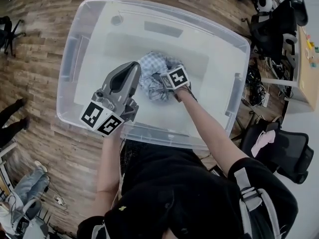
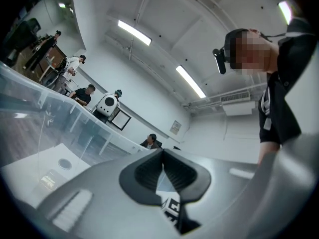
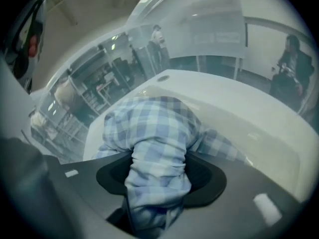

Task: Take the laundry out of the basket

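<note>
Wood floor [image 1: 40,39], clear basket [image 1: 70,68] on it

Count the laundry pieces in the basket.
1: a blue checked garment, bunched in the middle of the basket, a fold clamped in the right claw. The rest of the basket floor shows bare, but something small could hide beneath the bundle or the left claw.

- The laundry [image 1: 151,72] lies in the basket [image 1: 169,136], between the jaws of the right claw [image 3: 158,176].
- The left claw [image 1: 133,69] is just left of it, over the basket.
- The basket stands on the floor [image 1: 47,148].
</note>
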A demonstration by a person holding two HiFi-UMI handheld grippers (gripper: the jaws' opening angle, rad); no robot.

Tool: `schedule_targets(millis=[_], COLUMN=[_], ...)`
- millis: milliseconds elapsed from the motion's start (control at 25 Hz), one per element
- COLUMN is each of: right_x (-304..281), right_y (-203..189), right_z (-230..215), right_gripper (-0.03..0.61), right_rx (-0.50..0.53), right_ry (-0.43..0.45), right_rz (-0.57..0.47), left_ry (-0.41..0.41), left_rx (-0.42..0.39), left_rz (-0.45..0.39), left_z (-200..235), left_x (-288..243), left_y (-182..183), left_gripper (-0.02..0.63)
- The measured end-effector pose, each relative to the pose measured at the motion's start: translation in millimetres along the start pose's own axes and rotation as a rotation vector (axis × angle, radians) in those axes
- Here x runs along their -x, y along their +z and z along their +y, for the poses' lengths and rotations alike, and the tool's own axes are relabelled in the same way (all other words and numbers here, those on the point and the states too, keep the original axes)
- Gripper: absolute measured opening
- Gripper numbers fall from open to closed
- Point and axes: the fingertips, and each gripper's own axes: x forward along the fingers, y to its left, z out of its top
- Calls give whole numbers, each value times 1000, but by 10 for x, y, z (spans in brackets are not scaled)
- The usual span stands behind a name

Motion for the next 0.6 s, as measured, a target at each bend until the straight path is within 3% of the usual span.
schedule_targets(millis=[160,600], right_x=[108,885], right_y=[142,826], right_z=[-53,194], right_gripper=[247,229], right_rx=[-117,4], right_ry=[26,-33], right_rz=[-99,-361], left_ry=[6,-15], left_rx=[-4,-2], left_rz=[-36,-74], left_z=[-11,-115], left_x=[154,414], left_y=[168,442], left_gripper=[3,3])
